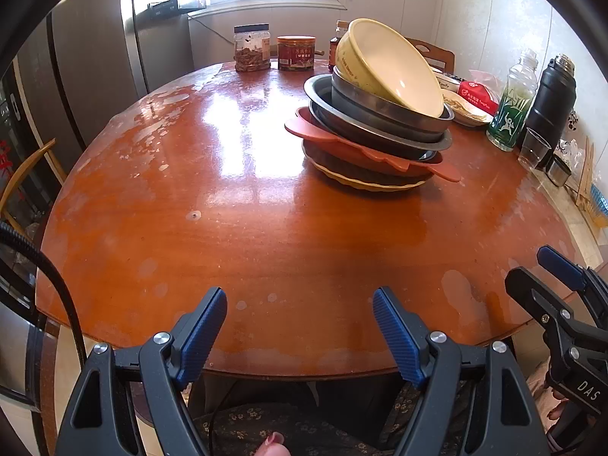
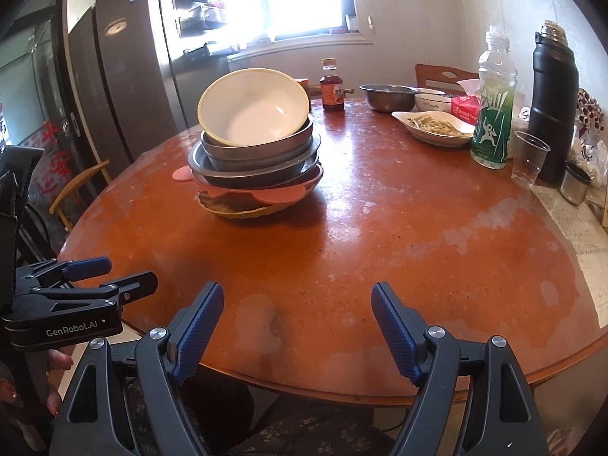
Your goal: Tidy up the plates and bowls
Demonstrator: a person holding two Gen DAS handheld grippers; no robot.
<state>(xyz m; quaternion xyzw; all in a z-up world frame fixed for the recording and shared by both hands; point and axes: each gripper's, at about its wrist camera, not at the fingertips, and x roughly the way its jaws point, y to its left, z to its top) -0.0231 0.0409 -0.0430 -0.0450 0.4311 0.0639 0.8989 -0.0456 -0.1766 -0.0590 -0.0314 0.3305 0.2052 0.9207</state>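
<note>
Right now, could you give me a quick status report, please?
Left gripper and right gripper open, empty. Cream bowl tilted atop stack. Nothing in the way.

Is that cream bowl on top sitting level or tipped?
Tipped: the cream bowl leans in the metal bowl below, its opening facing sideways.

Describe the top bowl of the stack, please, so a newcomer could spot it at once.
On the round table, find the stack of dishes in front of the fridge. The top bowl is cream-yellow and sits tilted, its mouth tipped sideways, unlike the grey metal bowls nested level beneath it.
</note>
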